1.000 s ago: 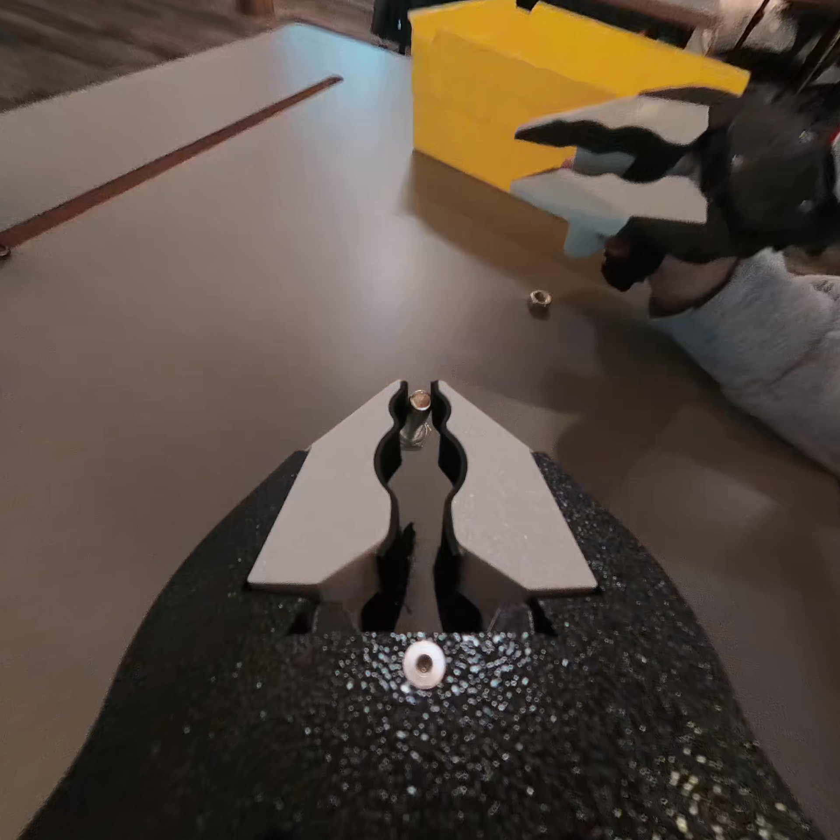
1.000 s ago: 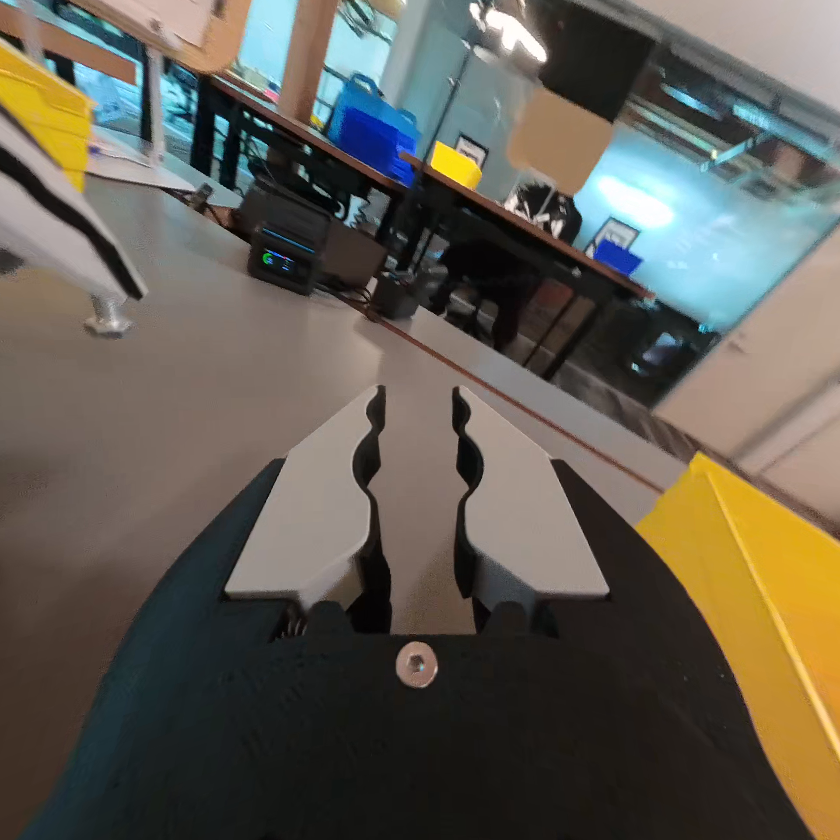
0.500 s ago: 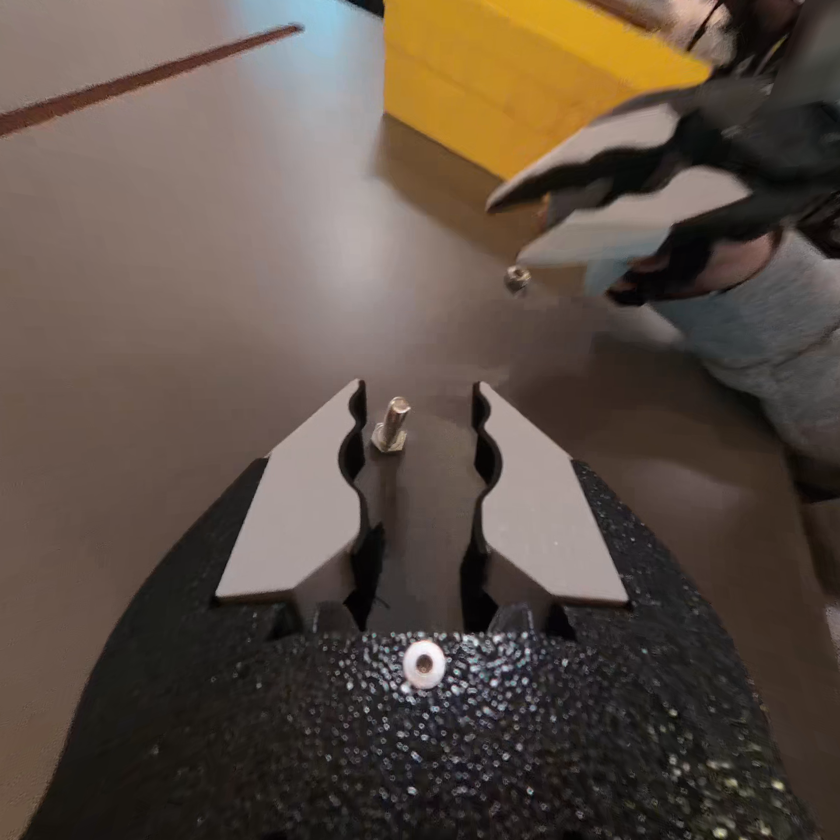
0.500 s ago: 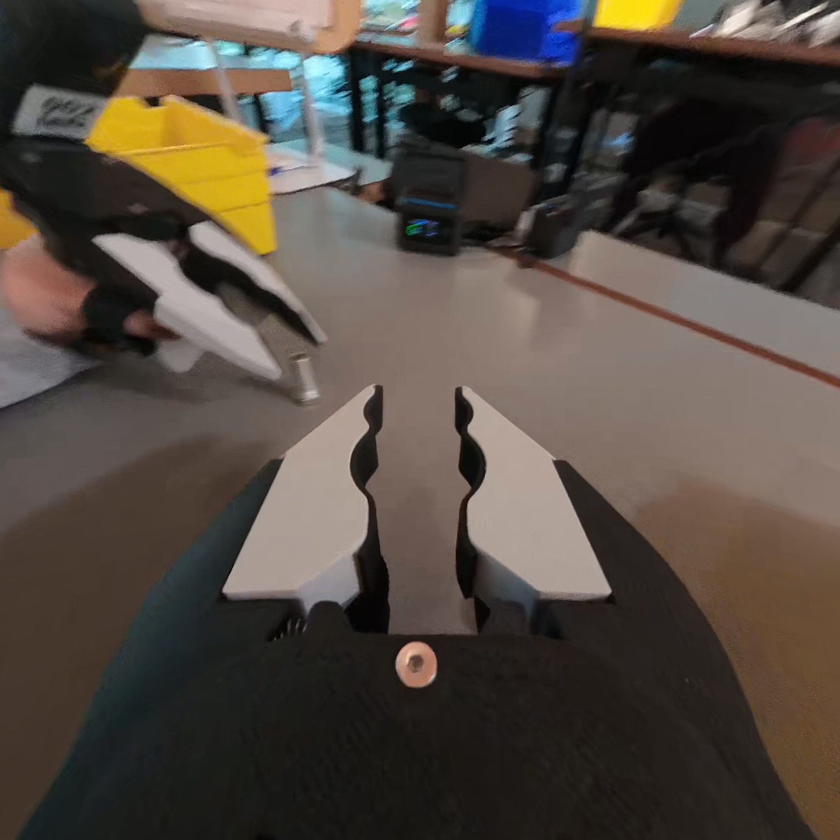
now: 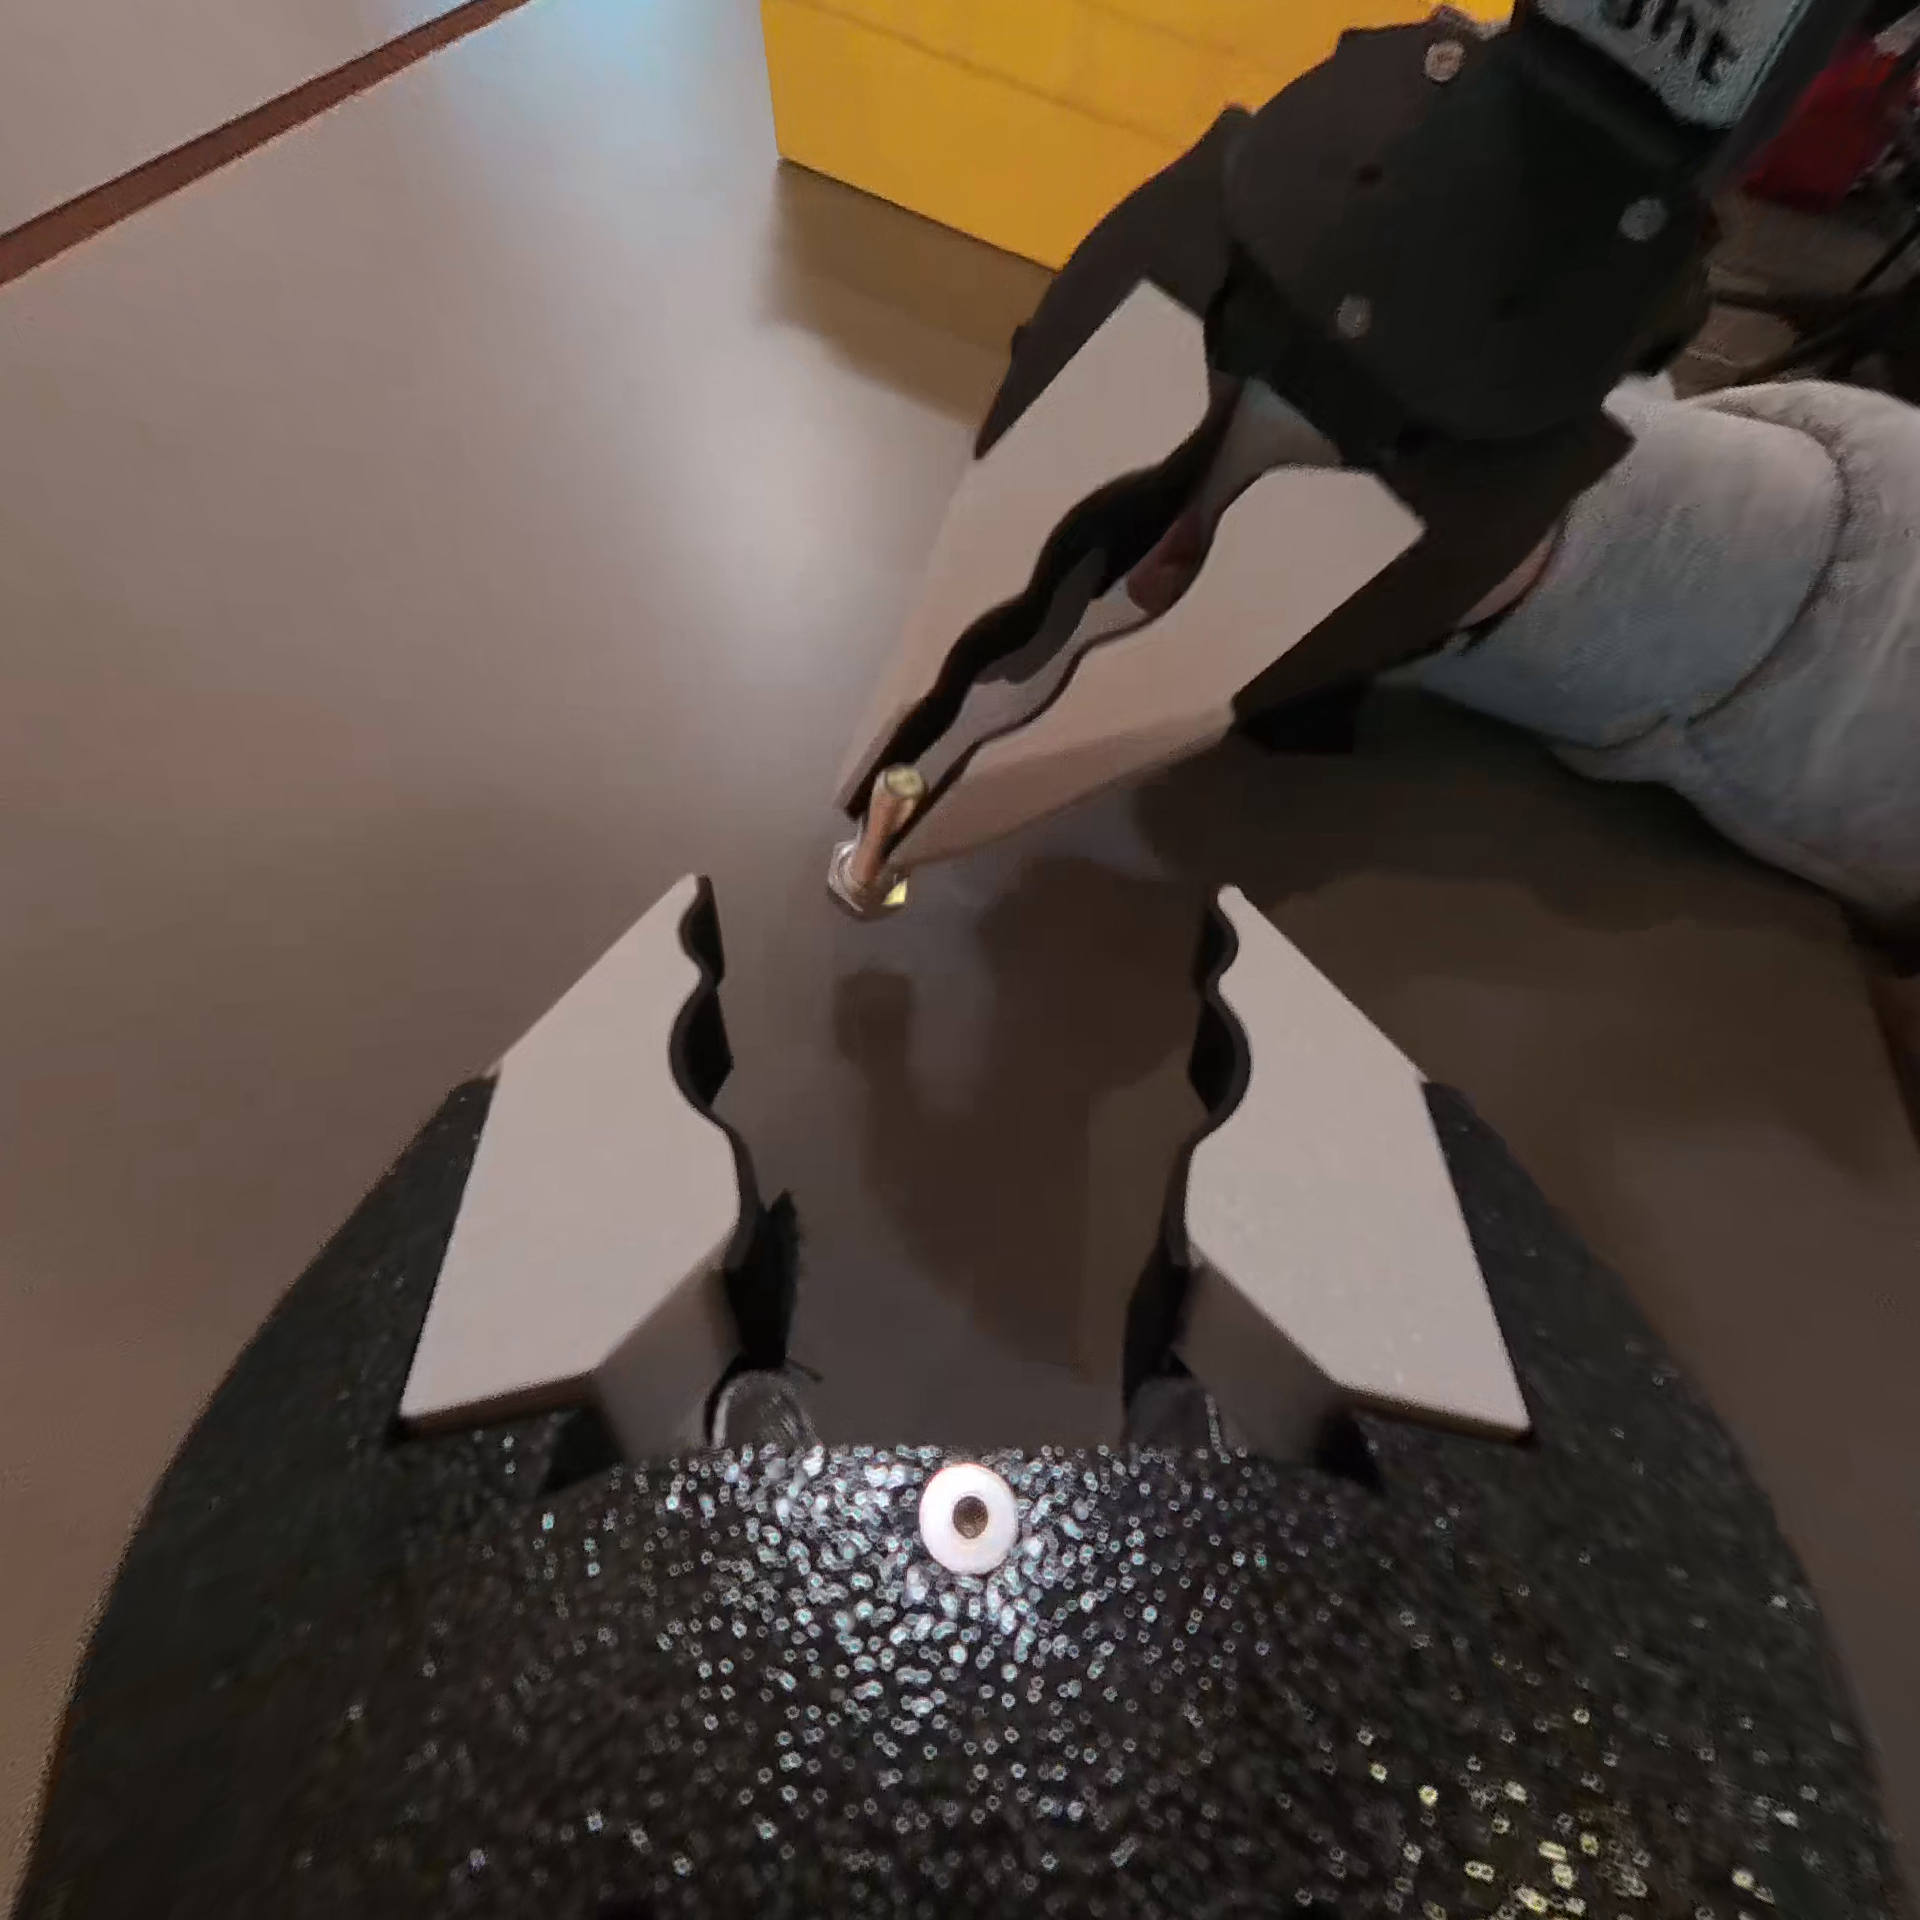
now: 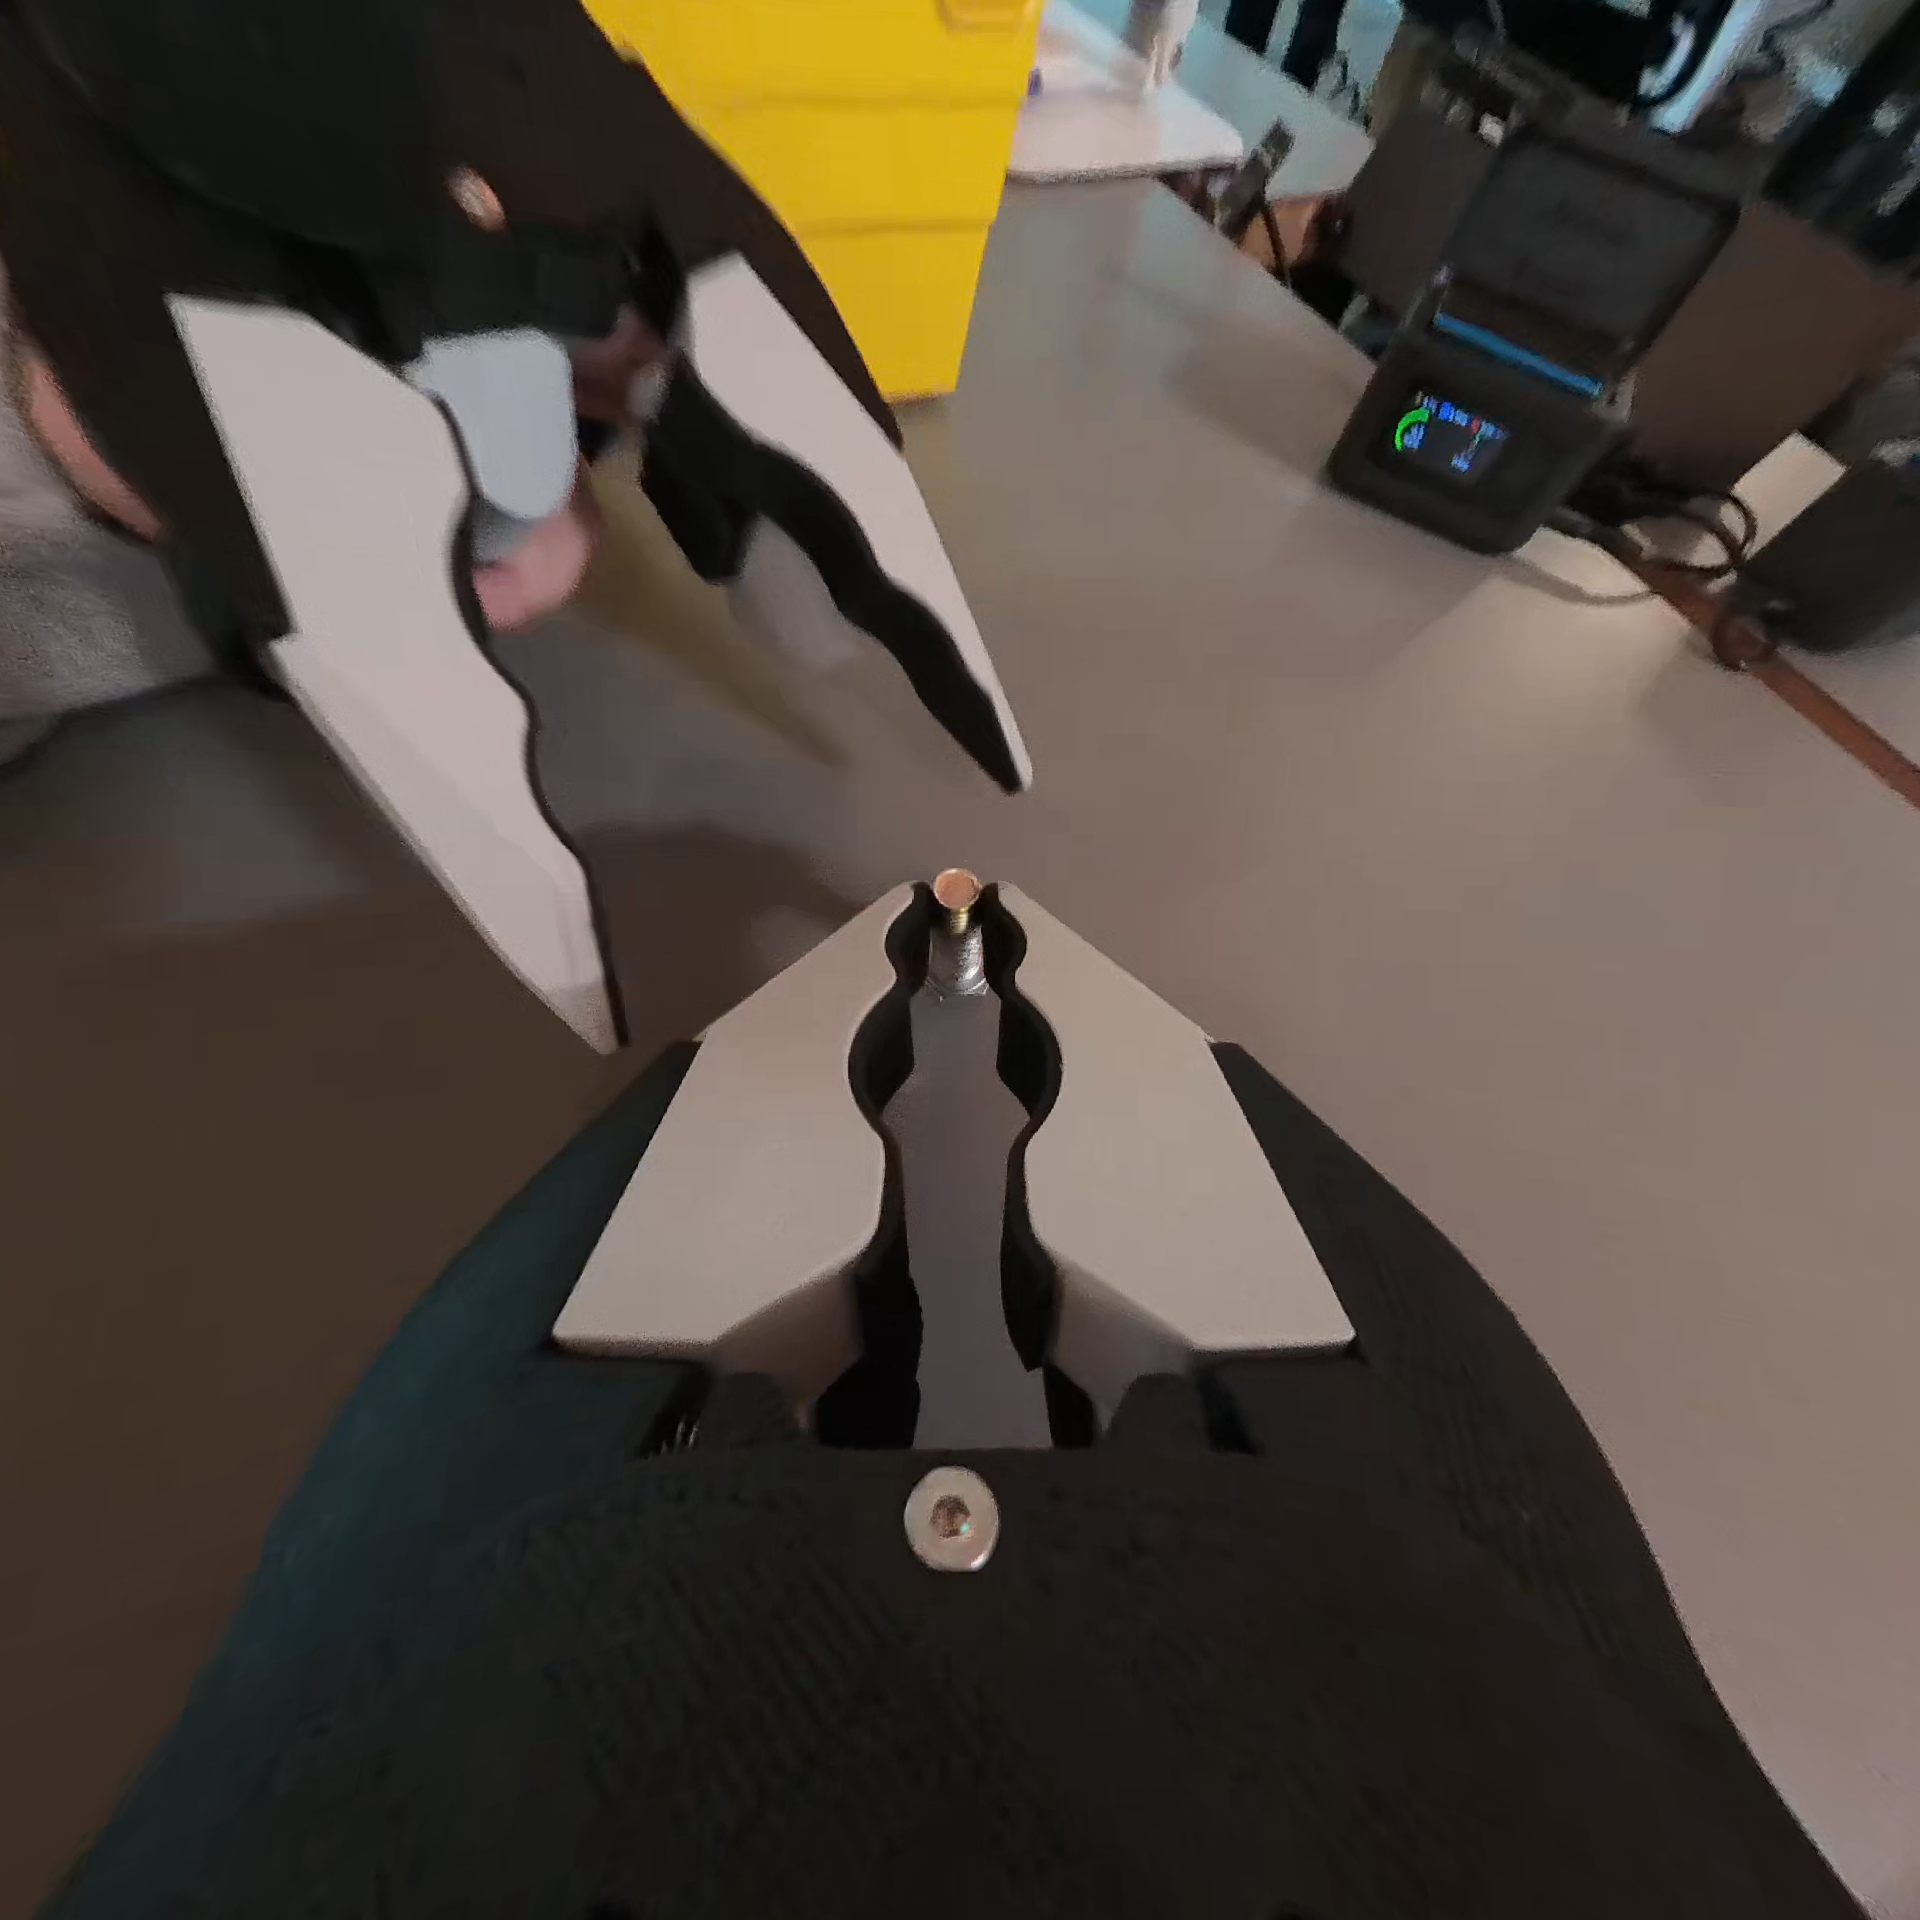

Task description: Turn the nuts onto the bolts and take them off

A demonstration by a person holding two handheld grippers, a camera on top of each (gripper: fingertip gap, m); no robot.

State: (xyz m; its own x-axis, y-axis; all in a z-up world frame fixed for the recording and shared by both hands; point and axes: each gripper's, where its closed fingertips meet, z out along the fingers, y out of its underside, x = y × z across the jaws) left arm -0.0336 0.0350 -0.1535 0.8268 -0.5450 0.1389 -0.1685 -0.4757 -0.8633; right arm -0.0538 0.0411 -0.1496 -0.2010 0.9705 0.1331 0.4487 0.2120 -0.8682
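From my left wrist view, my left gripper [image 5: 961,904] sits low over the smooth grey-brown tabletop [image 5: 364,571], fingers spread wide. Just ahead of their tips stands the short silver metal bolt [image 5: 878,842], head down on the table, its shaft pinched at the tips of my right gripper [image 5: 899,795], which reaches in from the upper right. Behind it, at the far edge, sits the yellow plastic bin [image 5: 935,94]. On my right wrist view, a small black box with a lit screen [image 6: 1455,447] lies far right.
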